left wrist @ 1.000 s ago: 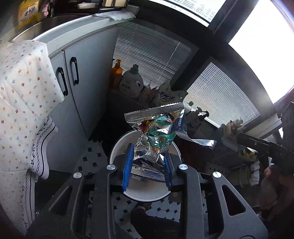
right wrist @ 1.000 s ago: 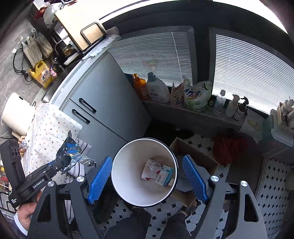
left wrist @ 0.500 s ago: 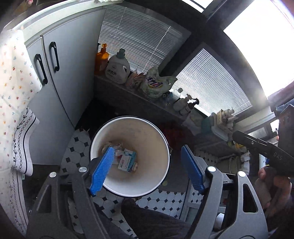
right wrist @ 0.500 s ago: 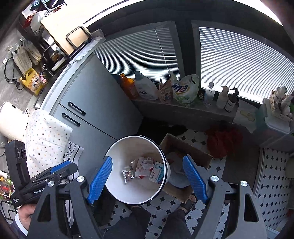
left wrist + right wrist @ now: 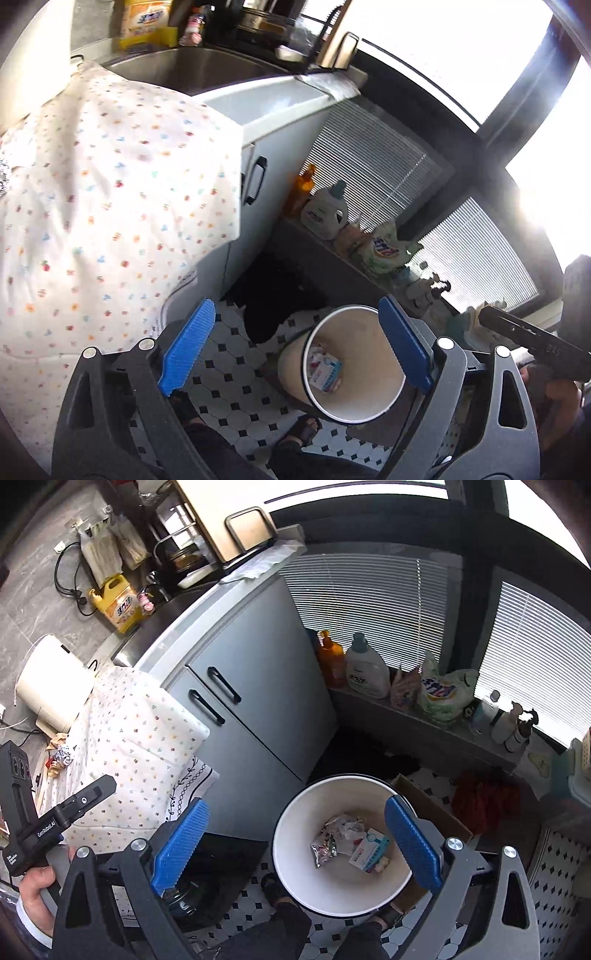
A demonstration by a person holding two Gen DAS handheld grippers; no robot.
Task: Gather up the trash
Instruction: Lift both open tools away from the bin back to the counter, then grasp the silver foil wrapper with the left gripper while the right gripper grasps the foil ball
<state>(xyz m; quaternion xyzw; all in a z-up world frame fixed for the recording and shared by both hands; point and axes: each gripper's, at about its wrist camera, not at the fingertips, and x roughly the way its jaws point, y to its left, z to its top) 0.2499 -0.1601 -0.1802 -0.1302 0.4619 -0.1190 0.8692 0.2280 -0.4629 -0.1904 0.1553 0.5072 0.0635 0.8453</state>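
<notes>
Left of both my spread, empty tongs, just opened, scraps lie on the tabletop; left tongs nearer.

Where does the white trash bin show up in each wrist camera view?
Left wrist: white trash bin lower right of centre, beside the right blue pad.
Right wrist: bin bottom centre, between the pads.
Shared landmark: white detergent jug on the ledge.

bins: 1 | foil wrappers in bin: 1 | cabinet handles: 2
</notes>
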